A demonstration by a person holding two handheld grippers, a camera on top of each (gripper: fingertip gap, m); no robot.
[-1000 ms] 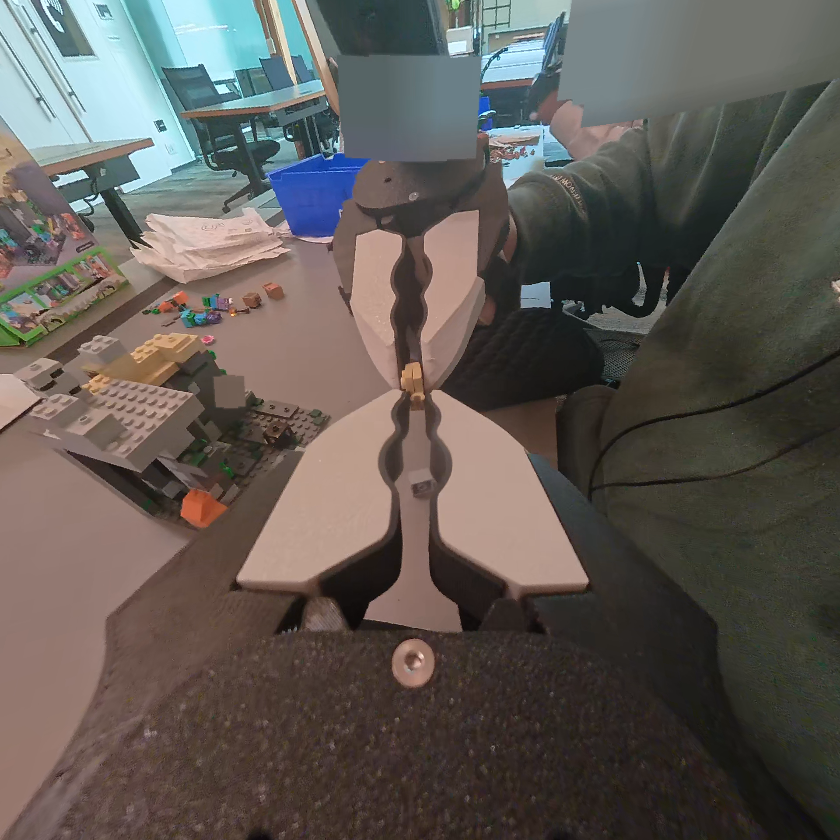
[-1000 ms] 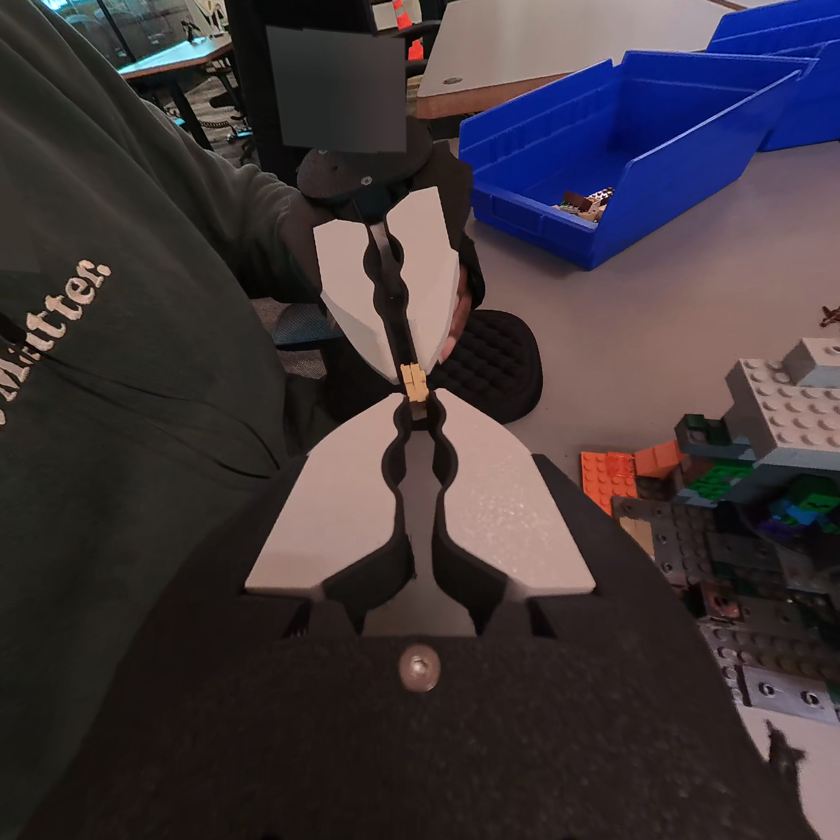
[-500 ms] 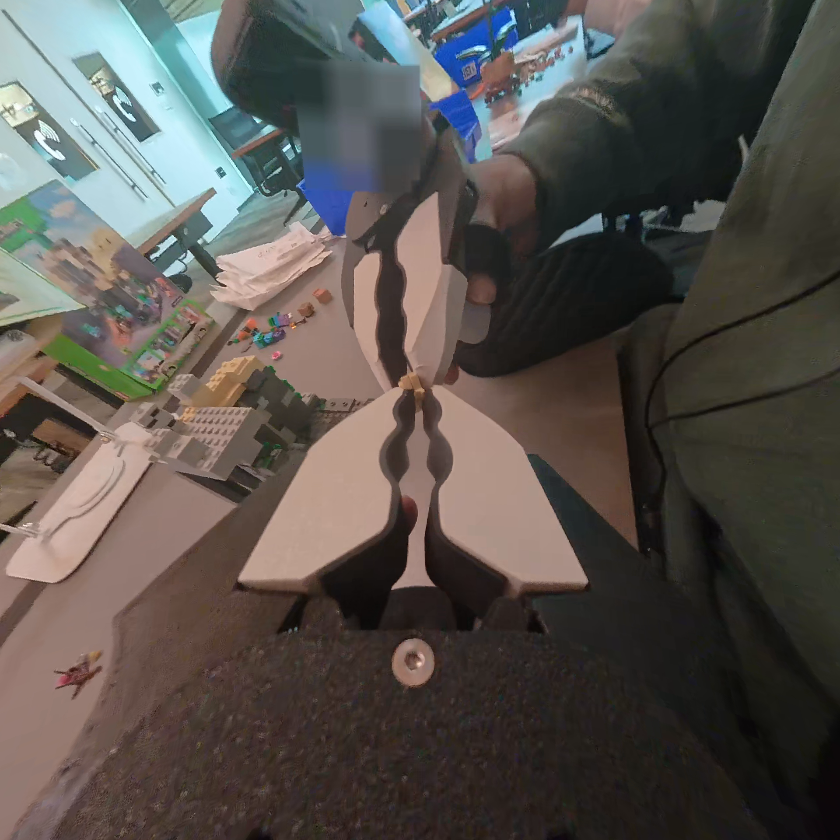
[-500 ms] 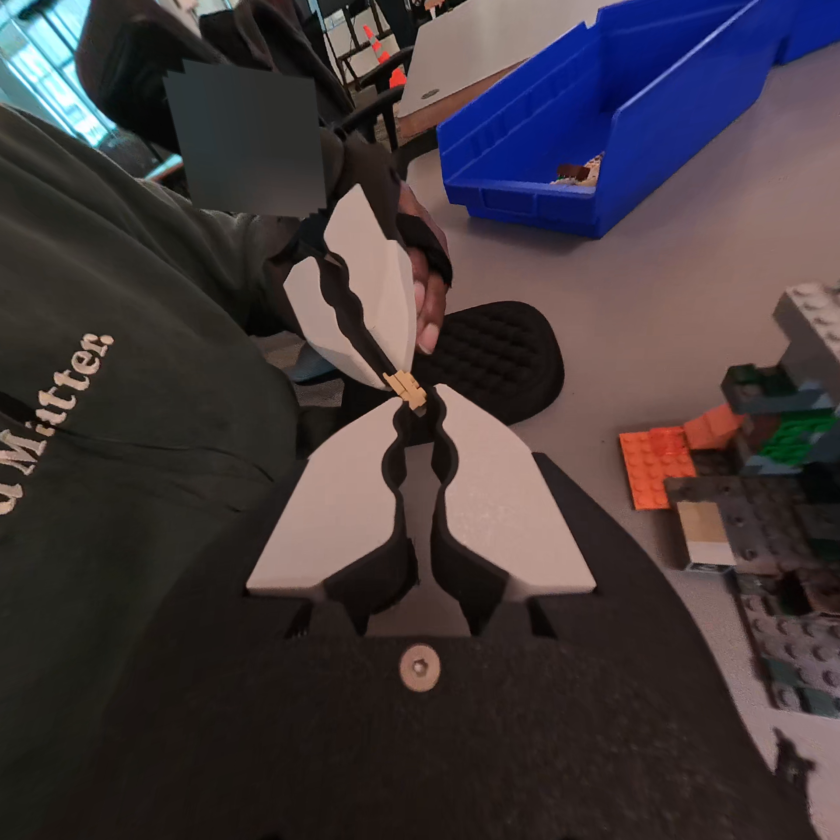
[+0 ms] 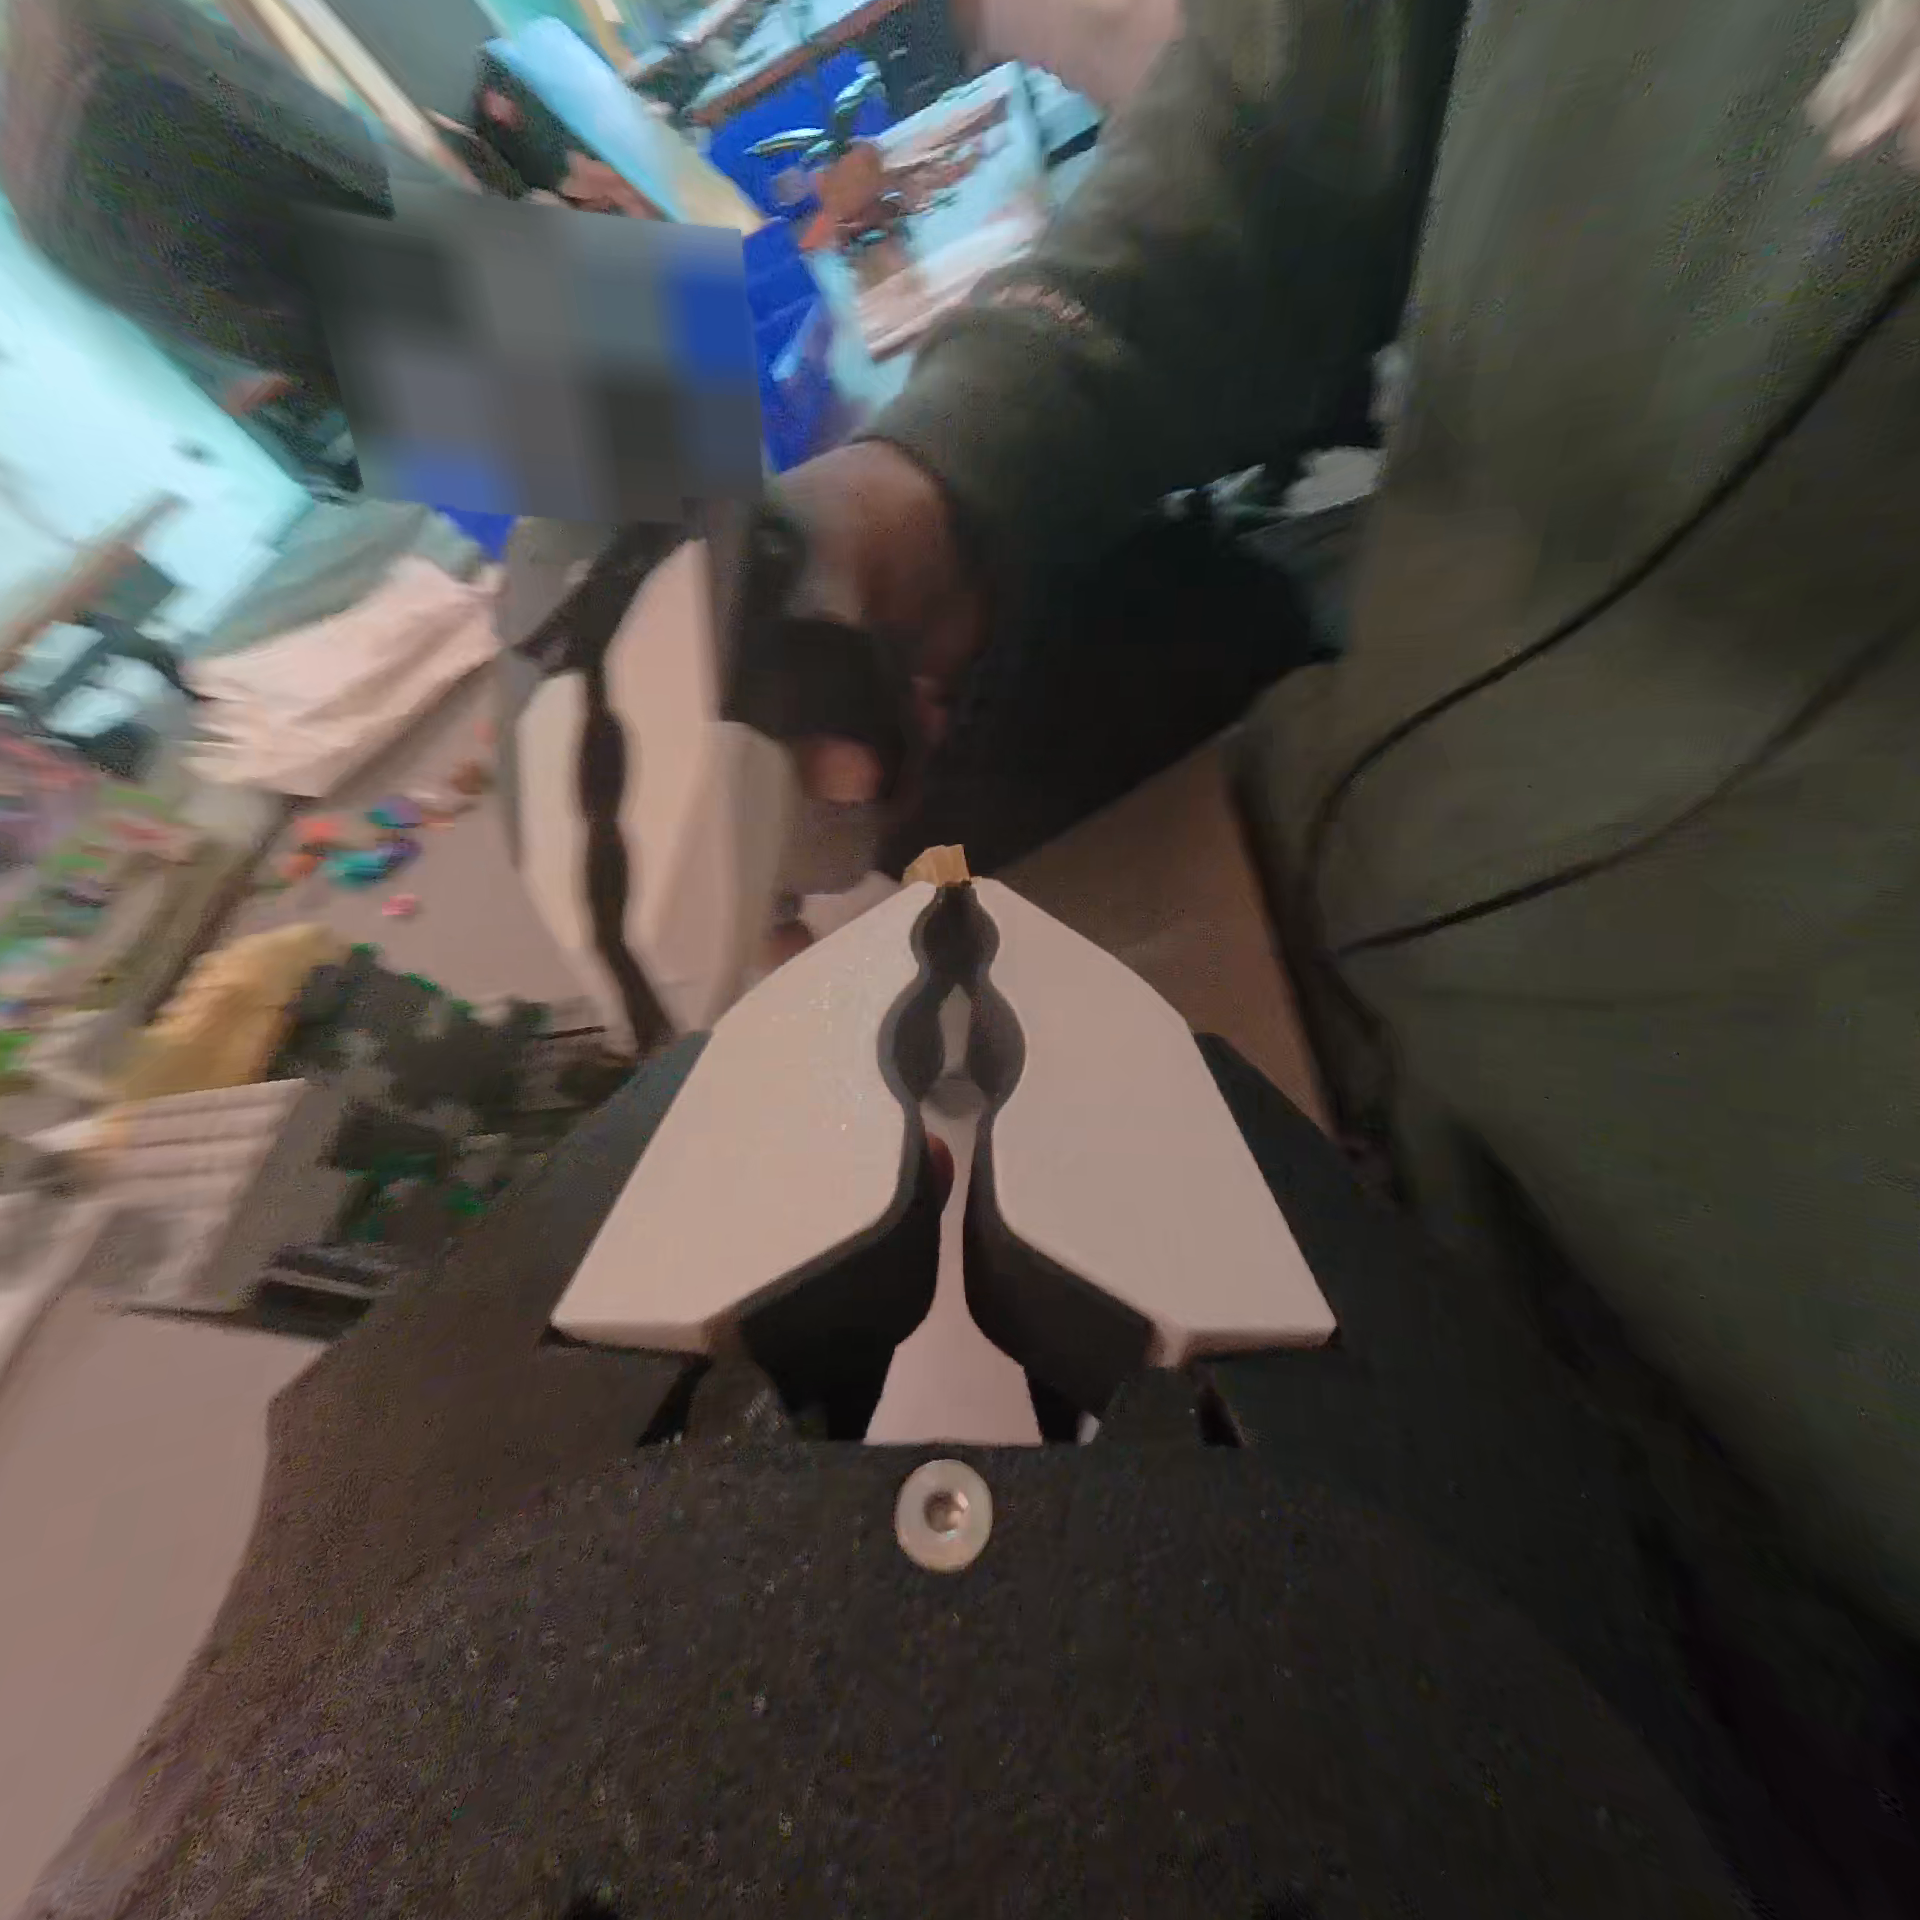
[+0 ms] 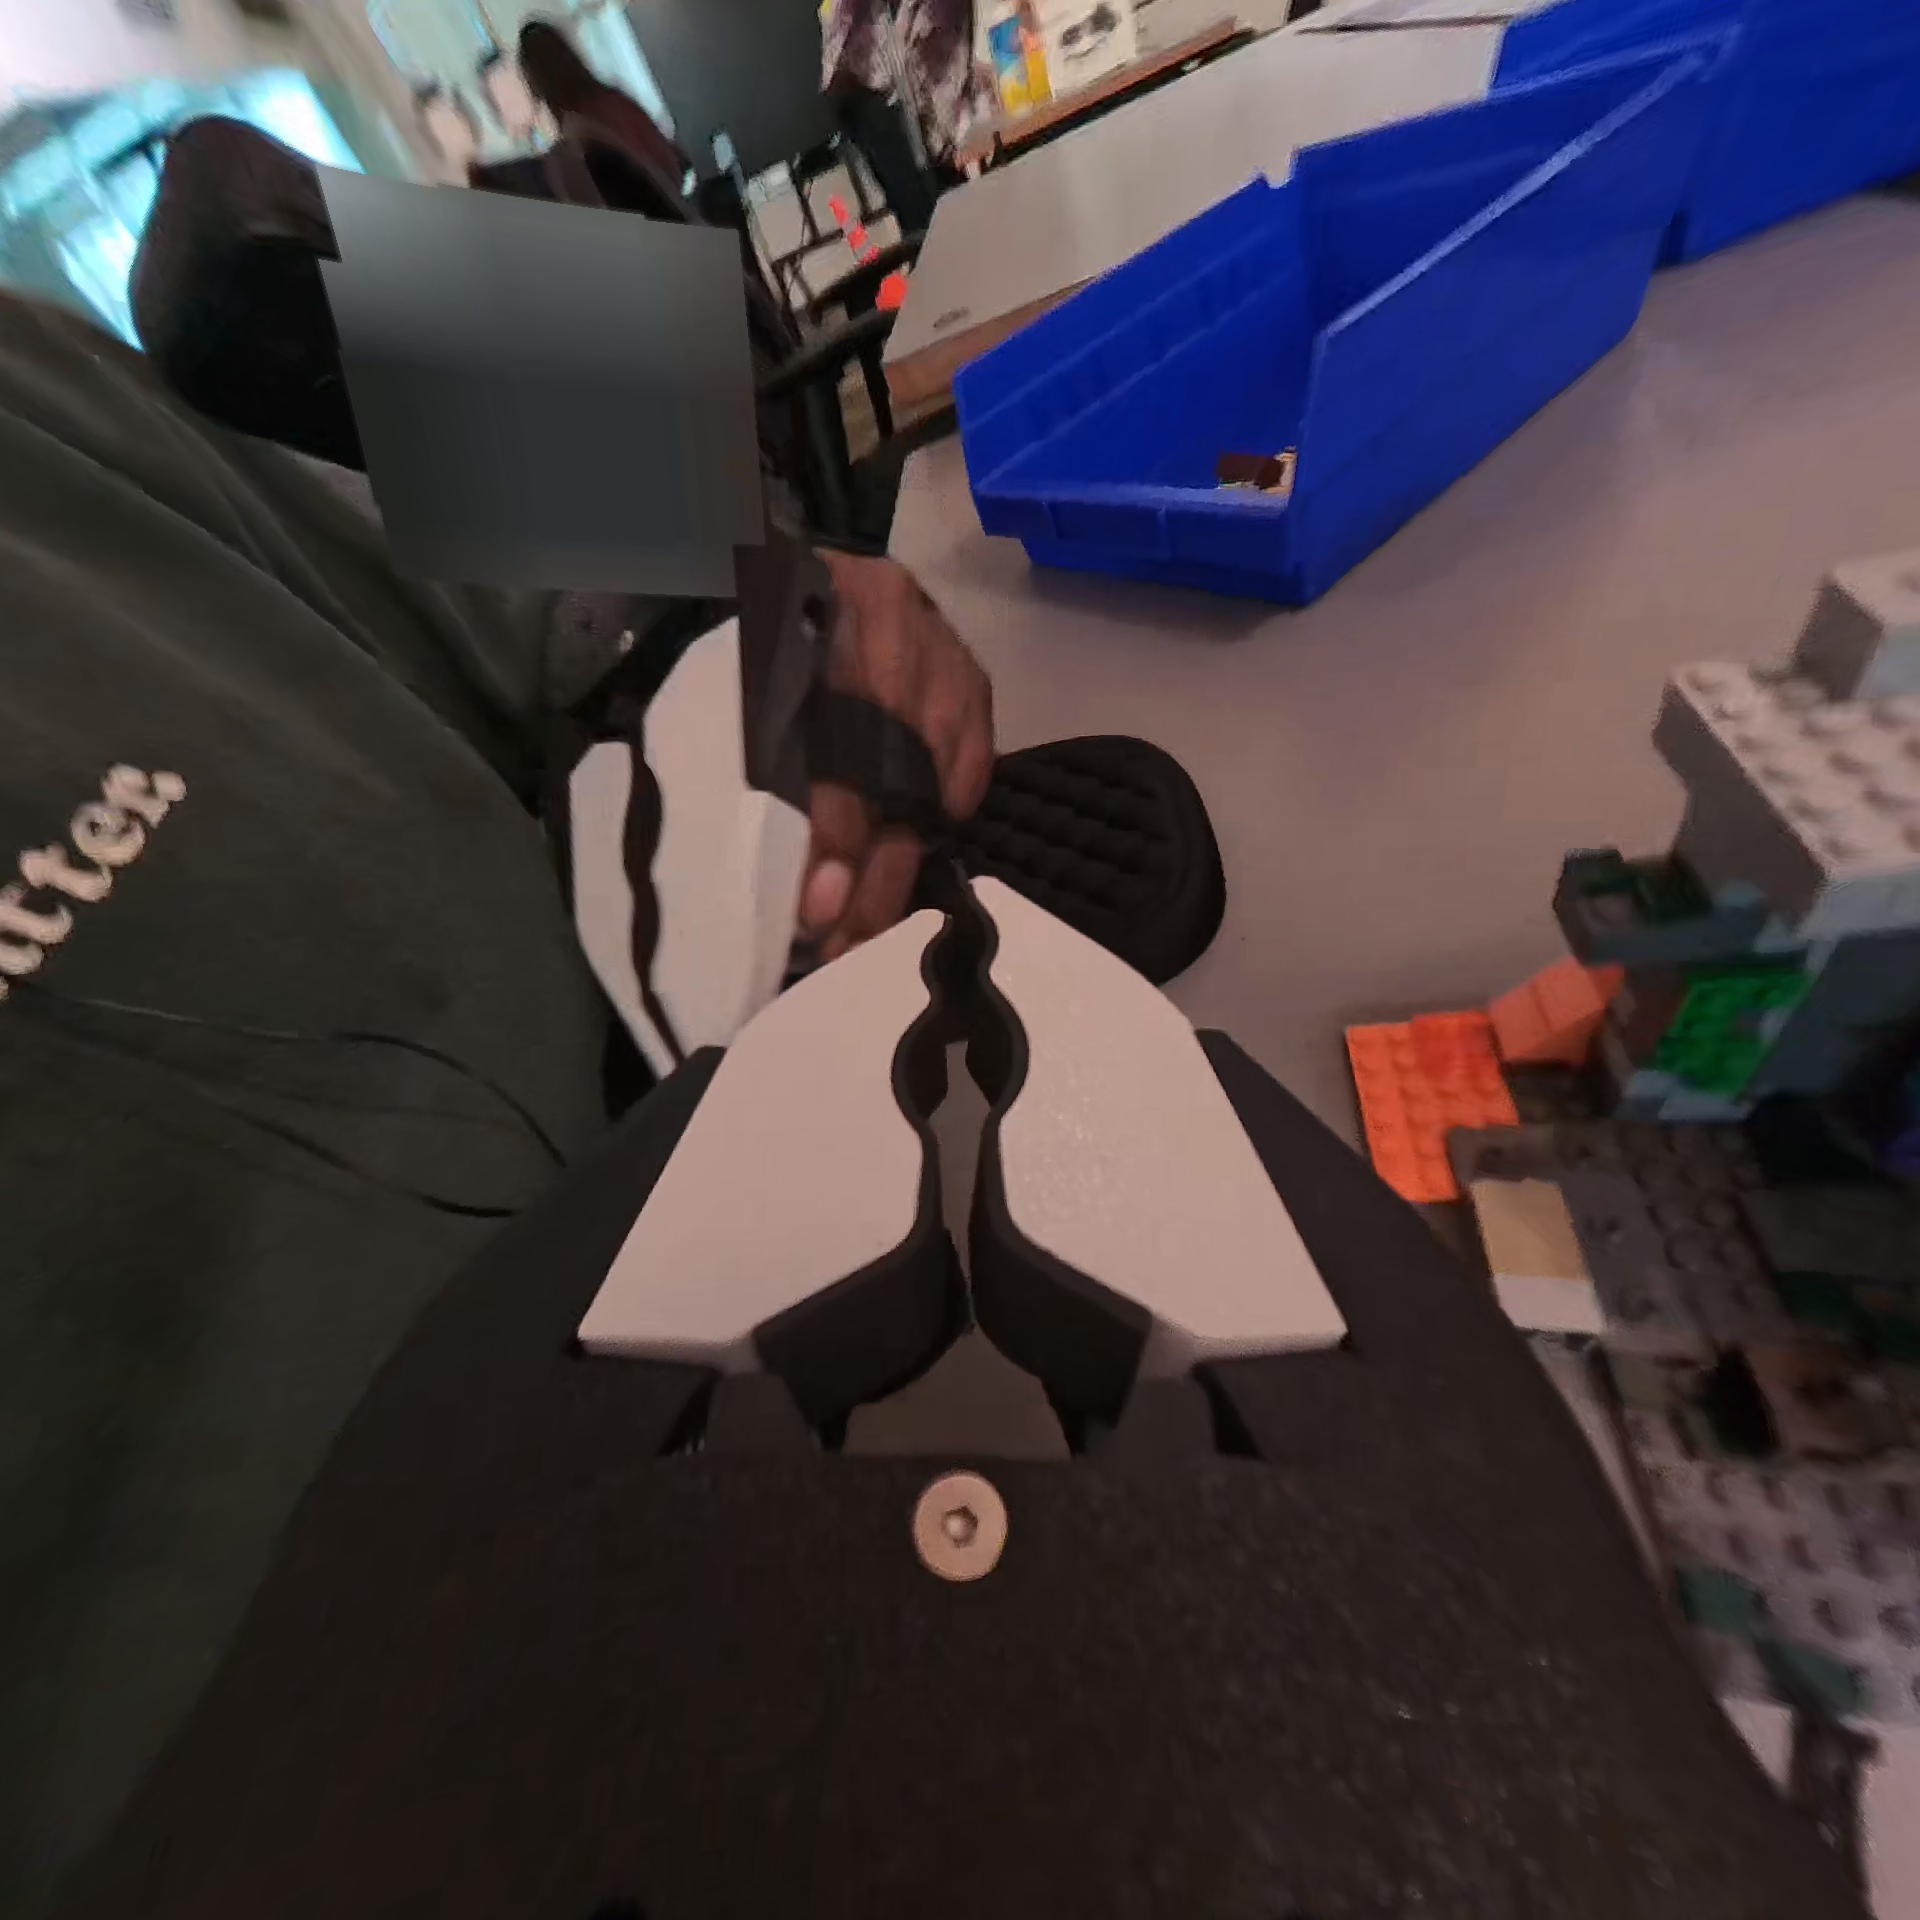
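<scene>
While the left gripper (image 5: 943,883) pinches a tan piece (image 5: 936,862) by a sliver at the very tip of its near-closed jaws, a small jolt could flick it loose, I judge. The right gripper (image 6: 961,896) has its jaws pressed together; I see nothing in them. Left of the left jaws, blurred, lie loose bricks (image 5: 358,842) and a brick model (image 5: 405,1091) on the surface (image 5: 114,1455). Ahead of the right jaws sits a black pad (image 6: 1101,831), a blue bin (image 6: 1247,457) beyond, an orange plate (image 6: 1429,1101) to their right.
</scene>
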